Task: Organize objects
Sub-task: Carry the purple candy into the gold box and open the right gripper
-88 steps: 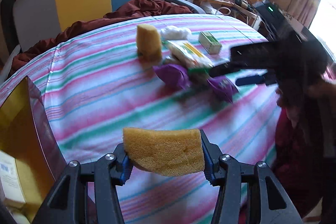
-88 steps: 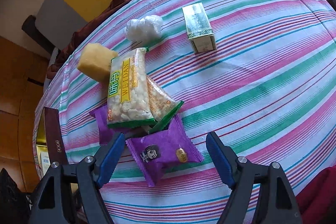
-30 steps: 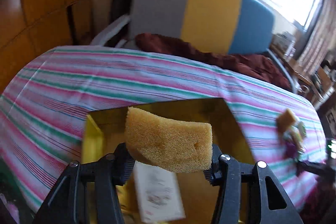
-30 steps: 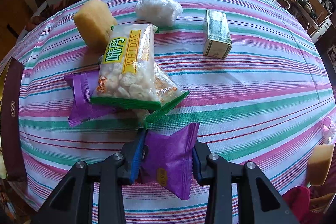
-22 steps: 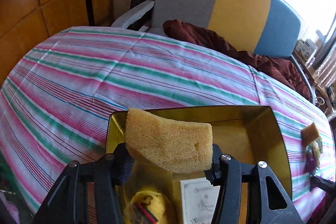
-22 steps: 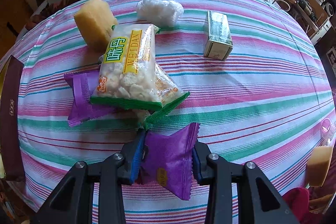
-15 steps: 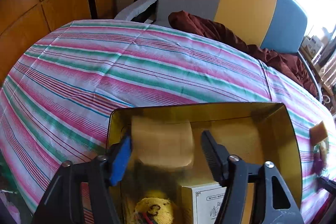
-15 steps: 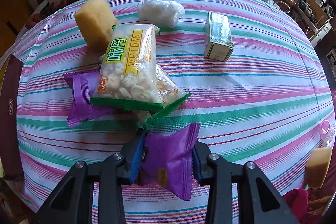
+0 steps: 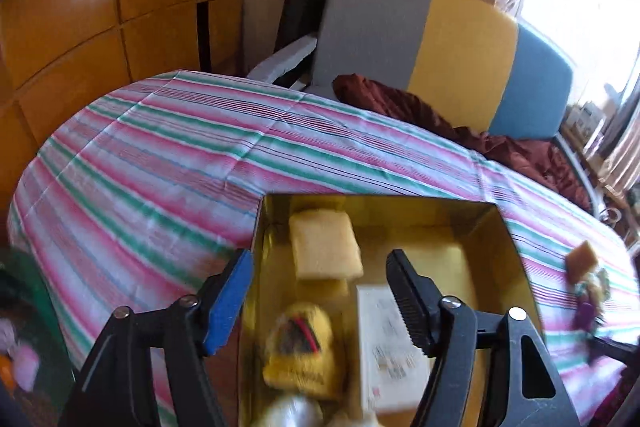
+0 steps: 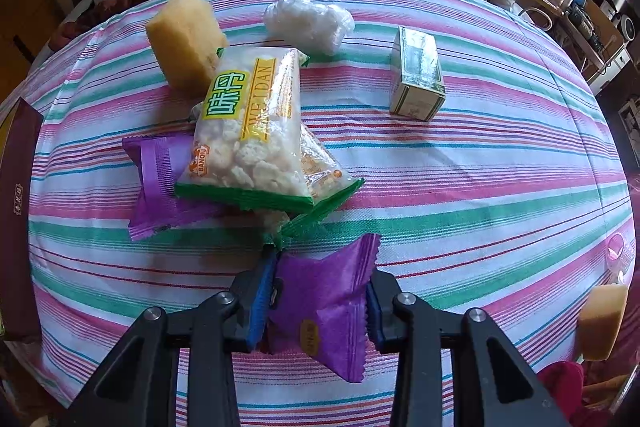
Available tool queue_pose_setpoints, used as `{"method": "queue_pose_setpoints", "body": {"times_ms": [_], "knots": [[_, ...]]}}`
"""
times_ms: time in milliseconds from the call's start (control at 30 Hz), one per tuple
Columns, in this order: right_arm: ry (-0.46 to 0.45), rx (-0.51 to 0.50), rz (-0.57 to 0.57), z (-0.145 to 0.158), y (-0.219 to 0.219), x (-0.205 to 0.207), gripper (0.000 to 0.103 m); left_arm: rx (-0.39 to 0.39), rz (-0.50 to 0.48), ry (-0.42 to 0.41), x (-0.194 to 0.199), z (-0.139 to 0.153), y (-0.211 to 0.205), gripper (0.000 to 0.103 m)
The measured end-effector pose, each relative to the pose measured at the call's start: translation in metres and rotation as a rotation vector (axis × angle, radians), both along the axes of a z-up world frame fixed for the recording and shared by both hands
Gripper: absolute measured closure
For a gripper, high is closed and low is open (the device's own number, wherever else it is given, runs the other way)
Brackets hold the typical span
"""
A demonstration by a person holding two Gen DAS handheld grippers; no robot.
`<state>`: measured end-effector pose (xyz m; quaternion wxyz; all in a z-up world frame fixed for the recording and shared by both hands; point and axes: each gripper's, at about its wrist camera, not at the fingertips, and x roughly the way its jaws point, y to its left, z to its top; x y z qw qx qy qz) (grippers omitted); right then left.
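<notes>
Left wrist: your left gripper (image 9: 318, 291) tilts over the shiny gold box (image 9: 508, 243), jaws opening, empty; porous sponge (image 9: 325, 250) inside.
Your right gripper (image 10: 320, 293) points steeply down, clamping a crinkly purple packet (image 10: 324, 303).

Just beyond the tongs' tips in the right wrist view, the clear snack bag (image 10: 250, 131) reads "WEIDAN" on its yellow band, with "BANQIU" in small print at its lower left corner. Print on the other packets and boxes is too small or blurred to read.
</notes>
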<state>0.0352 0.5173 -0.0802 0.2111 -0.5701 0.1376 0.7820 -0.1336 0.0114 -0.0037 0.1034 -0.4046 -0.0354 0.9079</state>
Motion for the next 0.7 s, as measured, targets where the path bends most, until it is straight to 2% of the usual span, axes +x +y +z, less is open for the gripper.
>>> {"method": "queue_pose_setpoints", "body": {"times_ms": [167, 300, 433, 533, 600, 700], "knots": [[-0.001, -0.027, 0.0, 0.003, -0.008, 0.005, 0.068, 0.012, -0.047, 0.03, 0.046, 0.003, -0.003, 0.029], [0.063, -0.082, 0.011, 0.022, -0.021, 0.02, 0.078, 0.025, -0.07, 0.035, 0.068, 0.003, -0.006, 0.029], [0.08, -0.051, 0.058, 0.035, -0.04, 0.021, 0.079, 0.042, -0.076, 0.024, 0.077, 0.0, -0.006, 0.029], [0.042, -0.064, 0.049, 0.03, -0.042, 0.022, 0.079, 0.067, -0.077, 0.02, 0.08, -0.001, -0.01, 0.029], [0.034, -0.066, 0.054, 0.016, -0.044, 0.026, 0.079, 0.072, -0.074, 0.022, 0.082, -0.001, -0.013, 0.029], [0.056, -0.065, 0.058, 0.022, -0.054, 0.031, 0.079, 0.075, -0.06, 0.024, 0.085, -0.001, -0.018, 0.029]]}}
